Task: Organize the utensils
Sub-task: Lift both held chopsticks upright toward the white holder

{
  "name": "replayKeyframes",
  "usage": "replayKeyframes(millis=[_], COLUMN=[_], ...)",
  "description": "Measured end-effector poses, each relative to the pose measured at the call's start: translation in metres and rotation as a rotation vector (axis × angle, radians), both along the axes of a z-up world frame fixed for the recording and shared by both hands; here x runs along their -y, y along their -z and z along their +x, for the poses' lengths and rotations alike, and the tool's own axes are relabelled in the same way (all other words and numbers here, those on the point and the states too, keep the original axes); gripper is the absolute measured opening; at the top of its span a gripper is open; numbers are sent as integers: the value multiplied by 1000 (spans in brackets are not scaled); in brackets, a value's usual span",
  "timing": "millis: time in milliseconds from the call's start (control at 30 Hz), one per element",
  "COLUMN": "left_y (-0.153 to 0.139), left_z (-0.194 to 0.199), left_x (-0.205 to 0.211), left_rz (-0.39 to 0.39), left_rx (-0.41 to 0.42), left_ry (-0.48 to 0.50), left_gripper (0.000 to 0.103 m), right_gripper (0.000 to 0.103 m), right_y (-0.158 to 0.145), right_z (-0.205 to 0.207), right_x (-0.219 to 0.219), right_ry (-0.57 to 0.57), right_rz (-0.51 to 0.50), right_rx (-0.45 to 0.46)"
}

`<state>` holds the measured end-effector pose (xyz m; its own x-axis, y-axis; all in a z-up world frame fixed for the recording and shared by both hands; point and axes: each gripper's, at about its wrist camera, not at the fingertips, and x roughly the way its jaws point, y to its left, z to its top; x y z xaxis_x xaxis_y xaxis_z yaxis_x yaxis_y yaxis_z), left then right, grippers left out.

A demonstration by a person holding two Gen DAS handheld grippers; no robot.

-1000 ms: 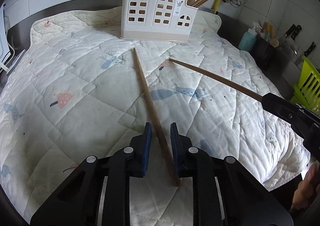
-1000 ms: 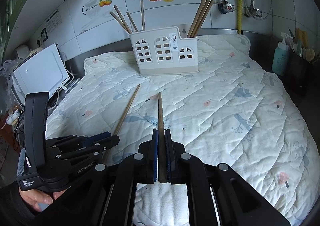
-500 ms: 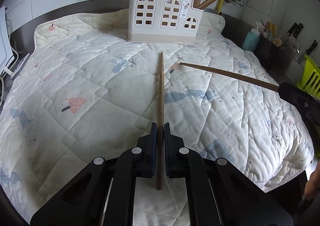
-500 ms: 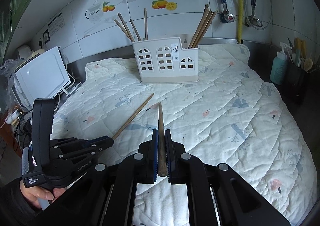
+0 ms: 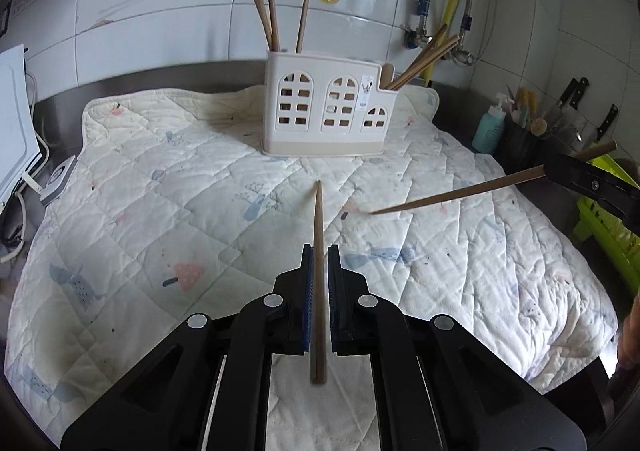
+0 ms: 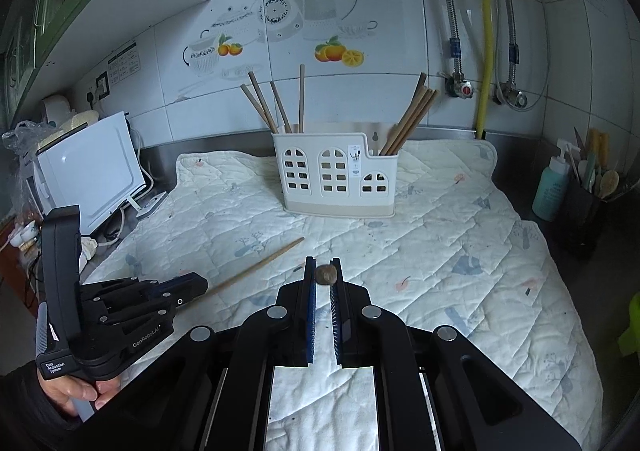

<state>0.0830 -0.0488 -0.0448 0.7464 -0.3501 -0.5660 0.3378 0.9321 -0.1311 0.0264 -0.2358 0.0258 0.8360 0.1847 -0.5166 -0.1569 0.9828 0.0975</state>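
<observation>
My left gripper (image 5: 319, 251) is shut on a brown wooden chopstick (image 5: 318, 235) that points forward at the white utensil holder (image 5: 328, 107), lifted above the quilt. My right gripper (image 6: 323, 271) is shut on a second chopstick (image 6: 326, 274), seen end-on between the pads. In the left wrist view that chopstick (image 5: 460, 193) sticks out leftward from the right gripper (image 5: 588, 179). In the right wrist view the left gripper (image 6: 120, 311) holds its chopstick (image 6: 256, 269) at the left. The holder (image 6: 334, 179) has several chopsticks standing in its left and right compartments.
A quilted cloth (image 5: 160, 211) covers the counter. A white appliance (image 6: 88, 171) stands at the left. A teal bottle (image 6: 554, 187) and a dark pot of tools (image 6: 582, 207) stand at the right, with knives (image 5: 576, 91) and a green rack (image 5: 608, 227) beyond.
My left gripper closed on the chopstick lying on the quilt and lifted it. Both grippers rose and tilted up, and the right chopstick now points straight at the camera's view.
</observation>
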Motion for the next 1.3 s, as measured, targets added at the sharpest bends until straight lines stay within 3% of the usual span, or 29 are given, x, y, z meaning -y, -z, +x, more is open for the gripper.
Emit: replayKeyframes(millis=[200,400,467,600,867,1033,1300], left_y=[-14,5,15,36,57,56,29], left_z=[5,9,8,8,18,17,15], left_x=[-1,-2,-3,-1,-4,-1,-11], left_rz=[4,6,-1,30,51,89,54], left_rx=[67,-46,-89,-147,-191,-165,-100], left_ry=[5,43,54,69,49,56,28], left_gripper=[5,5,12,14,18,6,5], right_gripper=[7,7,7,7,7,7,7], right_y=[-25,-25,-21,-15,-13,-12,-21], right_z=[9,9,10,10,10,10,10], right_x=[3,-2,-3,-3,-2,-3,-4], right_ry=[-3,-13,-17,-15,-15,-16,-20], right_rz=[-12,-15,-10,-2,-2,-6,-16], right_rx=[54,60,48,32,30,32,51])
